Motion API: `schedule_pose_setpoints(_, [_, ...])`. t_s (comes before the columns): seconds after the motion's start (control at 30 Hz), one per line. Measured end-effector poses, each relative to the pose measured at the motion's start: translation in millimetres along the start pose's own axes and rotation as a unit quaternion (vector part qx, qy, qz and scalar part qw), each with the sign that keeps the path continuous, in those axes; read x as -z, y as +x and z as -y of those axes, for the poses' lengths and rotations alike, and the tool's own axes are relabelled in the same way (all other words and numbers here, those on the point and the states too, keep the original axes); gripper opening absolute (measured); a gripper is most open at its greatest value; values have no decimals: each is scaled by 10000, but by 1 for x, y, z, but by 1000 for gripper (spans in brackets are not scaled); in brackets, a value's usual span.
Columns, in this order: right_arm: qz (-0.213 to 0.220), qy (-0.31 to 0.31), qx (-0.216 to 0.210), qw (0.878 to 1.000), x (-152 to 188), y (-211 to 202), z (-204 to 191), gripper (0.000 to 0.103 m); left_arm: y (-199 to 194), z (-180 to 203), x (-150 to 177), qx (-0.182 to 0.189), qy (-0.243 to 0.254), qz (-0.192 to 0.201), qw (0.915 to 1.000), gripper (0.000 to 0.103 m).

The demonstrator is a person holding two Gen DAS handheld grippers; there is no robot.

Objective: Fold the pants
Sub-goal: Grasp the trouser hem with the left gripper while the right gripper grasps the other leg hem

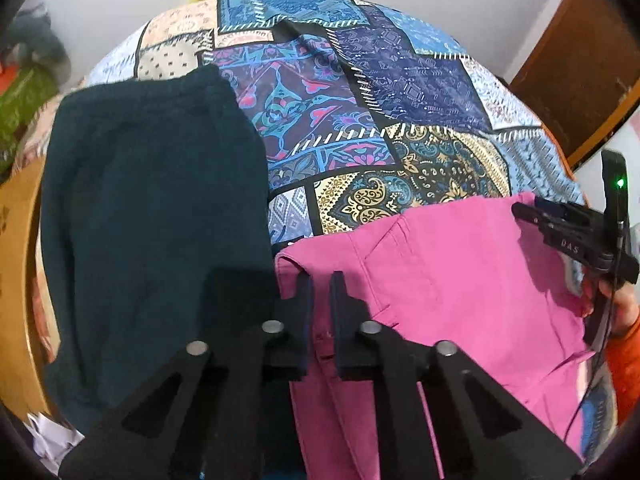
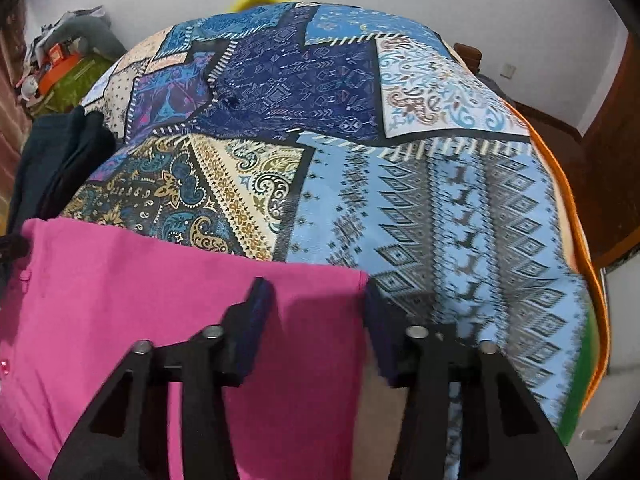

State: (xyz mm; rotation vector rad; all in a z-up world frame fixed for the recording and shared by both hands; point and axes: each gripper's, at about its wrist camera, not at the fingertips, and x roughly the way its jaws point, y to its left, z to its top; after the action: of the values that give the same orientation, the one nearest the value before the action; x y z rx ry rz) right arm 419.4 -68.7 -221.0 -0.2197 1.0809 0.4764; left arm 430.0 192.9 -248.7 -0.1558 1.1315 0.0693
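Two tools hang over the pink pants point(image 1: 460, 300). The left tool point(image 1: 321, 292) pinches their edge, nearly closed. The right tool point(image 2: 316, 312) gapes wide, holding nothing. Ahead lies a patterned cloth point(image 2: 360, 140), dark pants point(image 1: 152, 200) left.

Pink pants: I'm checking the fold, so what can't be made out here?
- Pink pants: the near part in the left wrist view is cut off by the bottom edge and covered by the left tool.
- Right wrist view: the right tool hides the near fabric.
- Dark green garment: type unclear.
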Motion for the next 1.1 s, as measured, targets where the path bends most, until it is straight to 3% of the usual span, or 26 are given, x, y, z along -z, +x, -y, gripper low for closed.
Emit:
schedule_pose_setpoints(0.07, [19,-73,-24,10000,-1,2,-5,6,-1,0,1,-86,22,85,9999,3])
schedule_pose_setpoints(0.3, [576,-269,151,9979,-9,-33,-8,4,-36,0,1,-251,101,571,9980,3])
schedule_pose_setpoints(0.63, [1854,17,-119,9826,-28,-153,-10,3,-127,6,3,-164,139,1325,9910,3])
schedule_pose_setpoints(0.93, [1905,14,-287,9813,22,-191,-15,3,-156,28,53,-99,430,1299,9905,3])
schedule_pose_setpoints(1.1, [1812,-69,-328,9829,63,-205,-15,3,-167,45,85,-298,791,1346,9873,3])
